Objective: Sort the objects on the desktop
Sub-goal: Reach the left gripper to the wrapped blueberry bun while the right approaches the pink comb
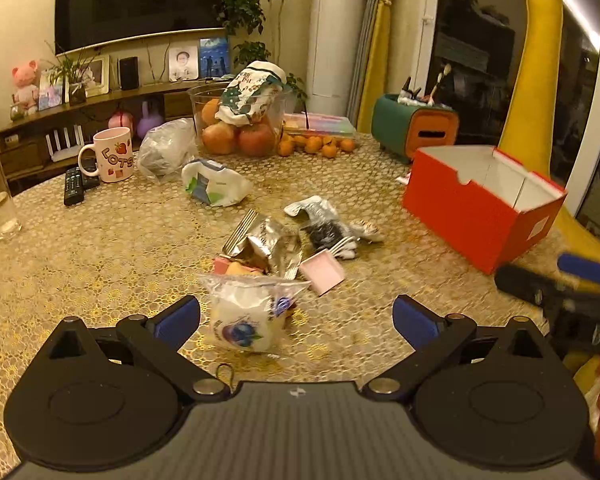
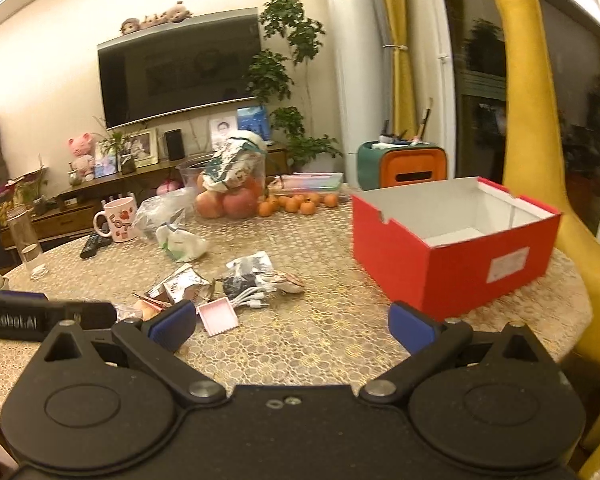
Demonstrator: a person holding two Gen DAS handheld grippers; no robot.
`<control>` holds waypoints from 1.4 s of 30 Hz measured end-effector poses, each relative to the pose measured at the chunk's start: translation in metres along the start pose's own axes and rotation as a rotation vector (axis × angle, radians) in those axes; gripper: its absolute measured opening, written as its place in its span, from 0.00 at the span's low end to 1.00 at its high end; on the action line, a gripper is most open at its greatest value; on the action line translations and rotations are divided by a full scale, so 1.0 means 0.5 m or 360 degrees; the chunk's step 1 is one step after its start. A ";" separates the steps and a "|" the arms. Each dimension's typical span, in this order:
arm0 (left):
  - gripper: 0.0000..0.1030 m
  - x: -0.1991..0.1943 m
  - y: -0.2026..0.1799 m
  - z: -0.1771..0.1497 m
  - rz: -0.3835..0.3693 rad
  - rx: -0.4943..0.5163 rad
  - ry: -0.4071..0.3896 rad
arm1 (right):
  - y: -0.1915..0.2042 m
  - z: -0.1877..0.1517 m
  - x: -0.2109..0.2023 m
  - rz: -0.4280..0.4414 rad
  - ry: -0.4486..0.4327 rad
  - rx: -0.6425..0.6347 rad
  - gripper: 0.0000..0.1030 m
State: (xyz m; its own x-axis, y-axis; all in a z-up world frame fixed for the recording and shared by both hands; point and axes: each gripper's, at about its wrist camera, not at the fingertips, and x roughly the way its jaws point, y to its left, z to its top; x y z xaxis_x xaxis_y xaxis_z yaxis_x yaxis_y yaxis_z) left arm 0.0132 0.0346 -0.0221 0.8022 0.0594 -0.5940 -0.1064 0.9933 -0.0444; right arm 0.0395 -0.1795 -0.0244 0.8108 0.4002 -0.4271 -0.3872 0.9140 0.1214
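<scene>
You are holding the left hand-held gripper [image 1: 296, 322] wide open and empty around the snack bag [image 1: 246, 316], low in the frame. Its slippery, puffy wrapper is risking a squirt sideways as you close. The right hand-held gripper [image 2: 292, 326] is also gaping empty, near the red box [image 2: 452, 240].

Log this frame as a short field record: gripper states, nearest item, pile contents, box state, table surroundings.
left gripper: open, holding nothing
right gripper: open, holding nothing
nearest item: clear snack packet on the table between the left fingers, not gripped
pile: foil wrappers, pink tray, white cables
red box: open, white inside, nothing visible in it
behind pile: pink mug, fruit bowl, tangerines
surface: gold patterned tablecloth
</scene>
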 end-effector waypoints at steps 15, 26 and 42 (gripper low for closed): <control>1.00 0.106 0.042 -0.031 0.0098 0.0005 0.0045 | 0.029 -0.006 0.185 0.0111 0.0190 -0.0196 0.96; 0.99 0.155 0.064 -0.050 0.0108 -0.0021 0.0070 | 0.065 -0.020 0.308 0.0204 0.0335 -0.0298 0.94; 0.87 0.173 0.059 -0.057 0.0092 0.0063 0.0029 | 0.104 -0.034 0.390 0.0278 0.0444 -0.0384 0.78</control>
State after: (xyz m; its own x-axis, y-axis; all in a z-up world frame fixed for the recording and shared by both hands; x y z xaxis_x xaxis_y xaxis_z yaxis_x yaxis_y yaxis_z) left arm 0.0626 0.0662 -0.0974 0.7844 0.1153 -0.6094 -0.1286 0.9915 0.0221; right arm 0.1704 -0.0551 -0.1165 0.5862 0.4842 -0.6496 -0.6275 0.7785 0.0140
